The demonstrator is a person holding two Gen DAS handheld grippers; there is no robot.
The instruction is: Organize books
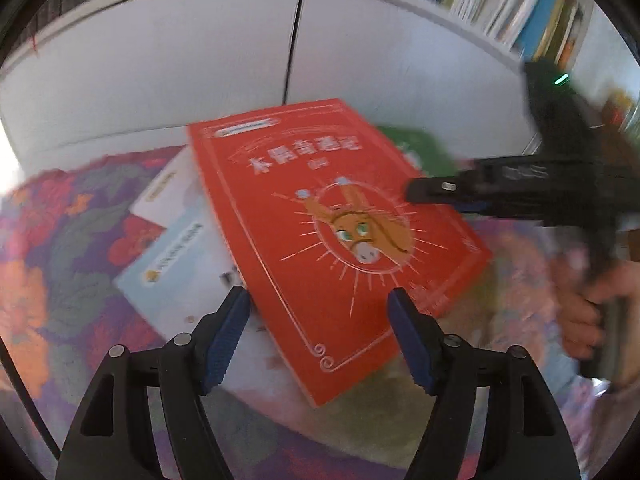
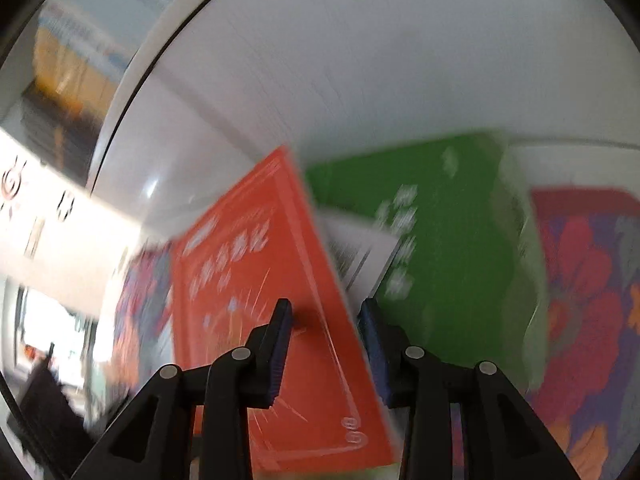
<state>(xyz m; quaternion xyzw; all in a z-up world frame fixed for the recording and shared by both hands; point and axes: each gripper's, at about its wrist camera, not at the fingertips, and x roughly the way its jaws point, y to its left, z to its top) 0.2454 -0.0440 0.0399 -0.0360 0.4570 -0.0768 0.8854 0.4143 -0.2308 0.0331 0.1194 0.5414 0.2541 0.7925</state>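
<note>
Red book (image 1: 320,240): bright red cover w/ thin pale border line, scroll curls at corners, white title characters near its far end, and a cartoon donkey head in a ring of rays at centre. It lies on top of a loose pile on a flowered cloth (image 1: 52,240), just in front of white cabinet doors (image 1: 160,72). Long axis runs diagonal in the left wrist view: title end far-left, bottom corner near-right, cover facing up, slightly tilted.

Under it: a pale blue book (image 1: 176,264) and a white one (image 1: 164,192) to the left, a green book (image 2: 452,248) on the far-right side.

Left tool (image 1: 318,312): fingers spread, straddling the red book's near corner; pads not pressing it.

Right tool (image 2: 326,320): fingers partly apart over the red book's right edge, one pad above the cover; contact unclear thru the blur.

Shelf of upright books (image 1: 500,8) runs above the cabinet.
</note>
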